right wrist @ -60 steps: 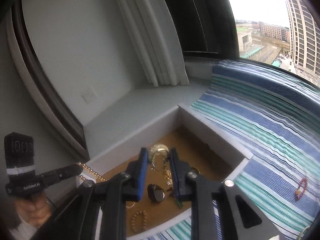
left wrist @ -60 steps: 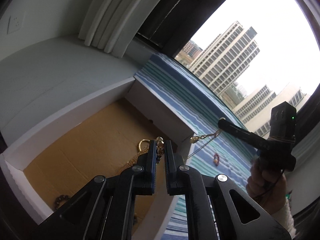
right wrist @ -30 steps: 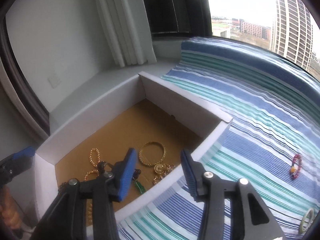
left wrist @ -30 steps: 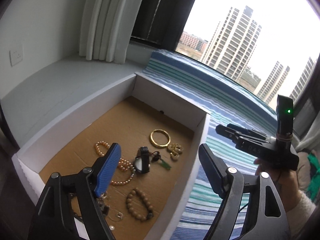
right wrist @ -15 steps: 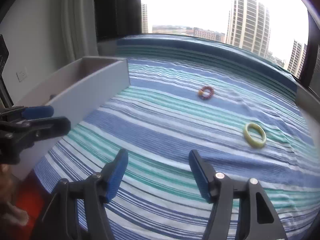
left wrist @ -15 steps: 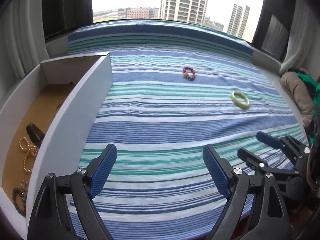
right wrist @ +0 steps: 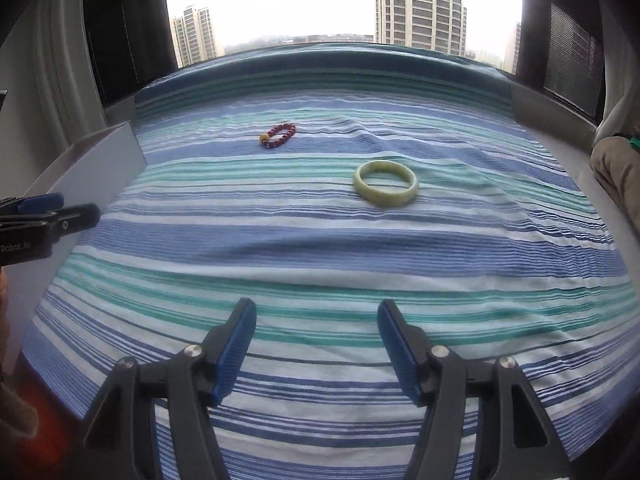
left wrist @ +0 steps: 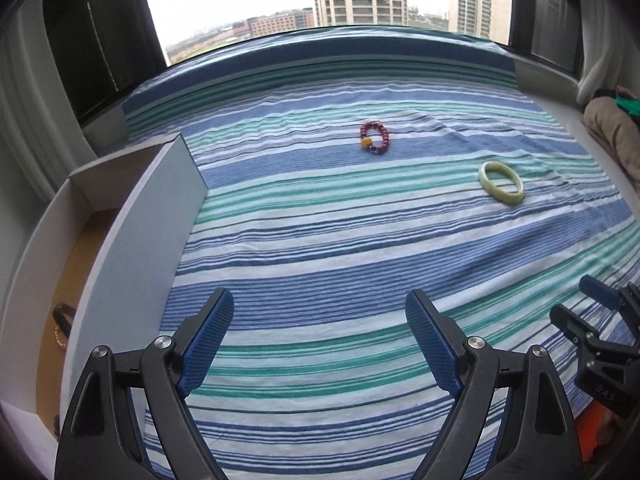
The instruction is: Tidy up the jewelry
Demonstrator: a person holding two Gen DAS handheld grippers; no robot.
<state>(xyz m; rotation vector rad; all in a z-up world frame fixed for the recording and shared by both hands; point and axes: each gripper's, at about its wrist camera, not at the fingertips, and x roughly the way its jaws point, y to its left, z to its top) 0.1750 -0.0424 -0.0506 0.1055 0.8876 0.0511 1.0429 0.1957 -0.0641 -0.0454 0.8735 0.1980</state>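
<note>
A pale green bangle and a red bead bracelet with one yellow bead lie apart on the striped blue and green cloth. My left gripper hangs open over the cloth's near part, nothing between its blue pads. My right gripper is open too, empty, with the bangle well ahead of it. The white box stands at the left; a dark piece and gold beads show on its brown floor.
Each gripper shows at the edge of the other's view: the right one, the left one. A window with dark frames runs along the far side. Curtains hang at both sides, and a beige bundle lies at the right.
Both grippers let go of the jewelry over the box, opened, and swung right from the box to the striped cloth. The bangle and the bead bracelet have come into view ahead.
</note>
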